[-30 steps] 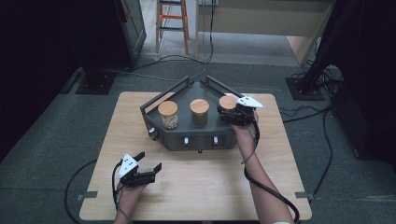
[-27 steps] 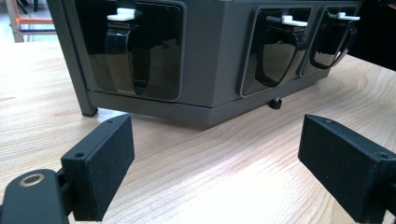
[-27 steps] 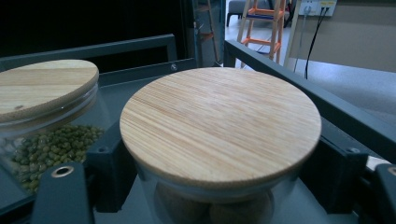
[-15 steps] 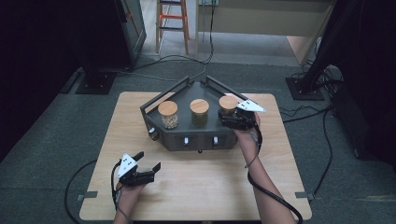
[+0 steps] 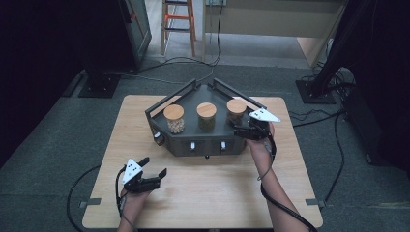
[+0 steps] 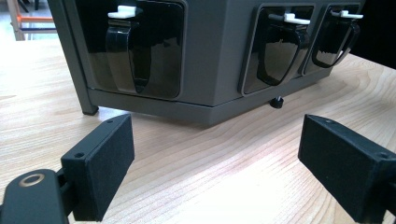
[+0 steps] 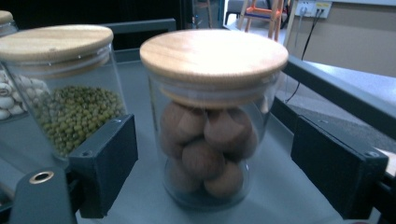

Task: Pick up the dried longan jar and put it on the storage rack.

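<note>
A dark grey rack on the wooden table carries three glass jars with wooden lids. They hold white beans, green beans and brown nuts. My right gripper sits just in front of the nut jar. Its jaws have just been opening and now stand wide; the jar stands upright in the gap ahead and the pads are off it. The green bean jar is beside it. My left gripper rests low over the table, open and holding nothing, facing the rack's front.
Three black levers with white tops line the rack's front wall. A raised rail runs along the rack's edge by the nut jar. Bare wood lies between the rack and the near edge. Cables trail on the floor.
The right gripper has let go of the nut jar and drawn back from it toward the near side of the table. The left gripper has stayed put.
</note>
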The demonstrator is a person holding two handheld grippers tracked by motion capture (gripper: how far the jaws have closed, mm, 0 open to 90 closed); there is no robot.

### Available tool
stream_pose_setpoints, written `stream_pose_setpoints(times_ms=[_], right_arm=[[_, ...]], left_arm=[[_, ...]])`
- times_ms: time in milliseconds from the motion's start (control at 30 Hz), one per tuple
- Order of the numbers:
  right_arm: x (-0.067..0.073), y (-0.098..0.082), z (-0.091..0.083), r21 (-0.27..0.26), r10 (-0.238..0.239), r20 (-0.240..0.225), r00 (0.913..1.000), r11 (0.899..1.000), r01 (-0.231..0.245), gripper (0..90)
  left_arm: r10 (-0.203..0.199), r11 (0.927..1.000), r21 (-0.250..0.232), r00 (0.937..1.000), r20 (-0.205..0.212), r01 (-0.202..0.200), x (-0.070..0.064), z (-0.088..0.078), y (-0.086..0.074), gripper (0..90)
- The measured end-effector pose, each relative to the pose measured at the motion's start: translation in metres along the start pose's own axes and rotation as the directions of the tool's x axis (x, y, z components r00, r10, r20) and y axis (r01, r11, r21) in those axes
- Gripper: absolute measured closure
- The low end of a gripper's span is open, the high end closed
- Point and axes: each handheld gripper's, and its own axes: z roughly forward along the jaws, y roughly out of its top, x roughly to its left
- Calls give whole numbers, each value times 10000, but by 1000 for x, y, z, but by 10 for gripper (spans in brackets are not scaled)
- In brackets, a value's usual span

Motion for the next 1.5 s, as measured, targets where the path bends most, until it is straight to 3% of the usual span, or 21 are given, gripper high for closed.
stream_pose_setpoints(times_ms=[367, 467, 633, 733, 833, 900, 1100, 1300, 1367, 1500], right_arm=[[5, -10, -20, -135, -112, -17, 9999, 9998, 112, 144], [5, -11, -23, -161, -143, -6, 9999, 9998, 143, 144], [5, -15, -27, -191, -148, 73, 9999, 9997, 150, 144], [5, -18, -30, -260, 3, 42, 10000, 9997, -2, 144], [5, -22, -35, -303, 79, -34, 10000, 9995, -80, 144], [5, -23, -37, -326, 85, -100, 9999, 9994, -88, 144], [7, -29, -47, -428, 128, -185, 9997, 9990, -136, 144], [9, -33, -53, -570, 157, -274, 9995, 9982, -172, 144], [10, -33, -53, -559, 142, -276, 9995, 9983, -158, 144], [10, -35, -54, -590, 190, -270, 9995, 9980, -205, 144]], left_arm=[[-322, 9993, -171, 9994, 144, 324, 2, 0, -3, 122], [-565, 9979, -306, 9983, 149, 569, 4, -1, -6, 122], [-1242, 9890, -787, 9921, 188, 1253, 8, -3, -14, 122], [-1213, 9883, -929, 9926, -10, 1207, 8, -4, -17, 123], [-835, 9907, -1090, 9964, -119, 817, 6, -5, -19, 164], [-873, 9913, -1007, 9959, -218, 847, 4, -5, -18, 163], [-1560, 9854, -683, 9878, 30, 1558, 11, -3, -15, 163], [-1551, 9861, -585, 9878, 160, 1558, 11, -3, -13, 161], [-1391, 9889, -479, 9899, 290, 1403, 11, -2, -11, 90], [-930, 9951, -325, 9956, 68, 931, 4, -1, -7, 90]])
